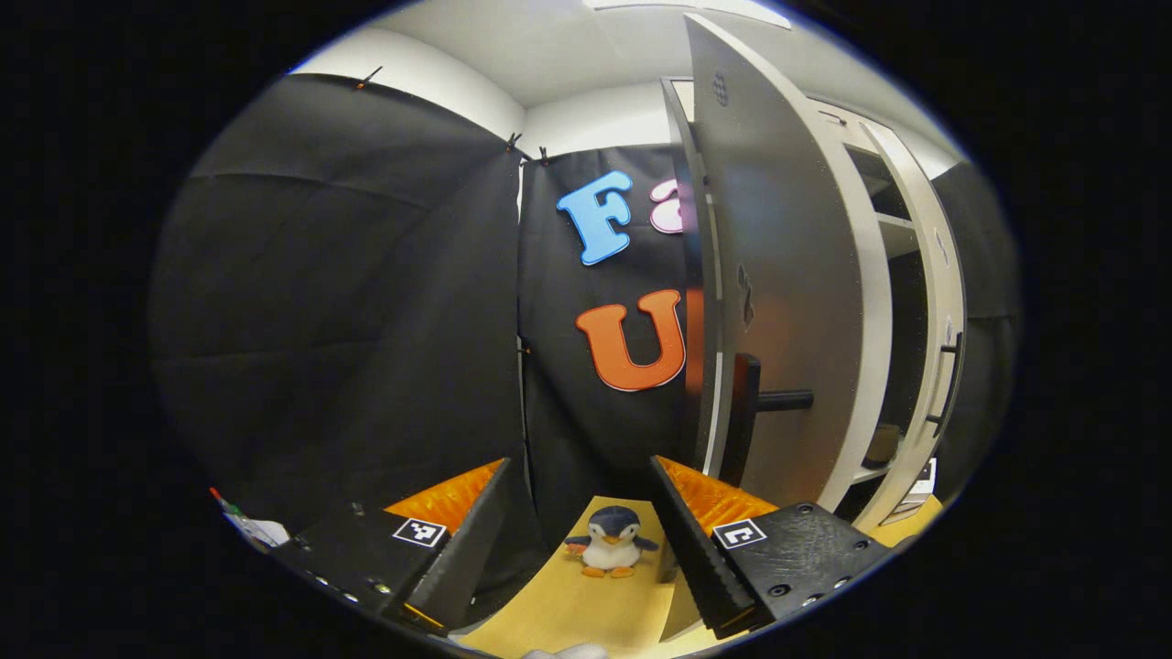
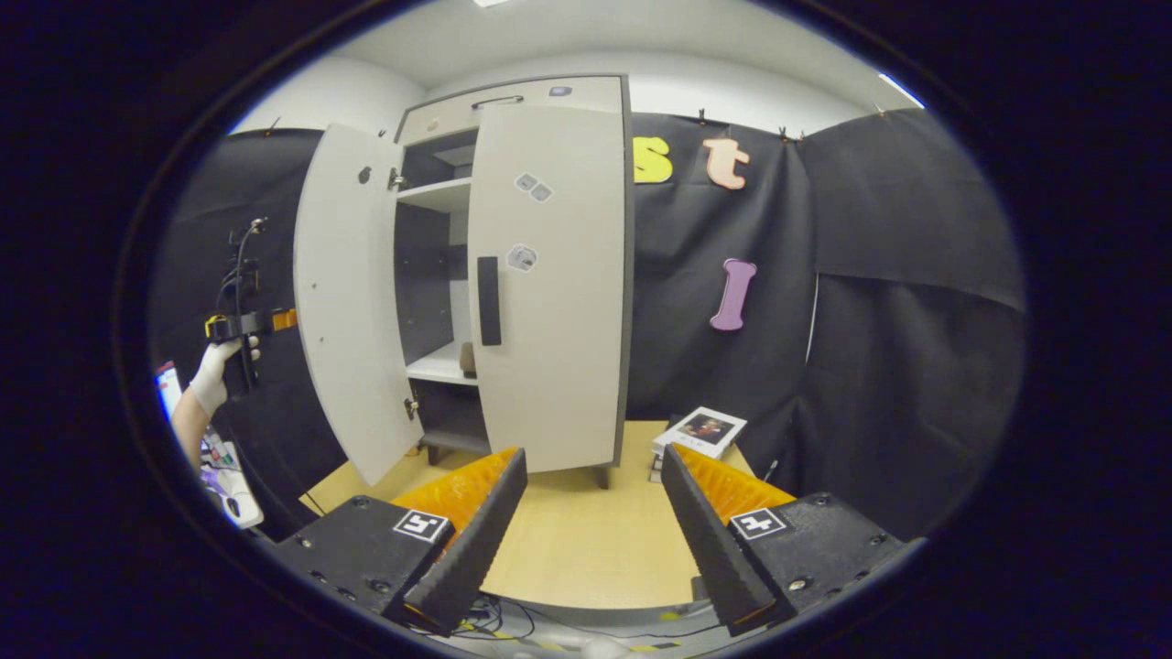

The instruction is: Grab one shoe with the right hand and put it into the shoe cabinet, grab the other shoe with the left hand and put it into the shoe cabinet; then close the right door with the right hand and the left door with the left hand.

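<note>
The pale shoe cabinet (image 2: 513,101) stands at the back of the wooden table (image 2: 568,540). Its left door (image 2: 348,302) swings wide open, while the right door (image 2: 554,275), with a dark handle (image 2: 488,300), is nearly shut. A brownish shoe (image 2: 467,359) rests on the lower shelf inside. My right gripper (image 2: 593,451) is open and holds nothing, a short way in front of the cabinet. My left gripper (image 1: 579,462) is open too, close beside the left door (image 1: 778,275) and its handle (image 1: 760,403). The shoe (image 1: 884,446) also shows through the gap.
A plush penguin (image 1: 612,540) stands on the table left of the cabinet. A flat white box (image 2: 700,430) lies to the cabinet's right. A gloved hand (image 2: 212,375) holds the left gripper (image 2: 240,334) beyond the open door. Cables run along the table's front edge.
</note>
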Action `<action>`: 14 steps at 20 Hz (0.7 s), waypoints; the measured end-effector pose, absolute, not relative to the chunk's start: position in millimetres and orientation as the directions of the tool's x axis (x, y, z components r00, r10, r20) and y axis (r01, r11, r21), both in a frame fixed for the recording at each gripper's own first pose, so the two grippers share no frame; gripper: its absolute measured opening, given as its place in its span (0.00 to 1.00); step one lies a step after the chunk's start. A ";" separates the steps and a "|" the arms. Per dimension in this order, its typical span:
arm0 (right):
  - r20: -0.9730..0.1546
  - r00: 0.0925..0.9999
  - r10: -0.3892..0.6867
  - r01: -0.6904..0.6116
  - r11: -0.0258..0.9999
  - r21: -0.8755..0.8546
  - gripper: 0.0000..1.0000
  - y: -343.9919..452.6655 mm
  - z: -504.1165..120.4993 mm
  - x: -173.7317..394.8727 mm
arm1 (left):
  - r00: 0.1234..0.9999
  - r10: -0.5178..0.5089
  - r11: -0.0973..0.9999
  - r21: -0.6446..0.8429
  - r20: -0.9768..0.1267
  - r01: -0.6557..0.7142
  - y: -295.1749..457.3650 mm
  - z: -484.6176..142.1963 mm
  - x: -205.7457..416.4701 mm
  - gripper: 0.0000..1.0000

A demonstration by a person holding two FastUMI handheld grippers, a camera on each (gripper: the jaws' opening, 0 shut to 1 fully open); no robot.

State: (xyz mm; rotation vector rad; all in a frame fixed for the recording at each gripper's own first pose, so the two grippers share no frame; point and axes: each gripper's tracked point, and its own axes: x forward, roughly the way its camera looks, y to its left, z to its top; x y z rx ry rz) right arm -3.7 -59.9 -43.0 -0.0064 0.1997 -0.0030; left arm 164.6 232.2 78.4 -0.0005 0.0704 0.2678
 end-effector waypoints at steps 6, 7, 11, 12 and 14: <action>-0.197 0.980 0.022 -0.022 1.000 -0.002 0.97 -53.9 -42.0 -5.0 | 0.975 0.213 0.977 -0.009 -0.062 -0.214 198.2 80.9 163.6 0.90; -0.197 0.980 0.020 -0.021 1.000 -0.001 0.97 -53.8 -43.0 -4.8 | 0.979 0.198 0.980 -0.004 -0.057 -0.198 188.6 80.8 164.8 0.90; -0.197 0.980 0.002 -0.001 1.000 0.002 0.97 -55.9 -43.2 -11.9 | 0.991 0.130 0.991 -0.019 -0.042 -0.130 158.2 81.4 168.8 0.90; -0.195 0.981 -0.005 0.006 1.000 0.001 0.97 -56.9 -42.5 -13.9 | 0.993 0.112 0.993 -0.030 -0.043 -0.113 148.9 81.6 170.7 0.90; -0.191 0.981 -0.021 0.020 1.000 -0.003 0.97 -59.6 -41.6 -19.0 | 0.996 0.080 0.995 -0.050 -0.046 -0.083 131.7 79.9 175.8 0.90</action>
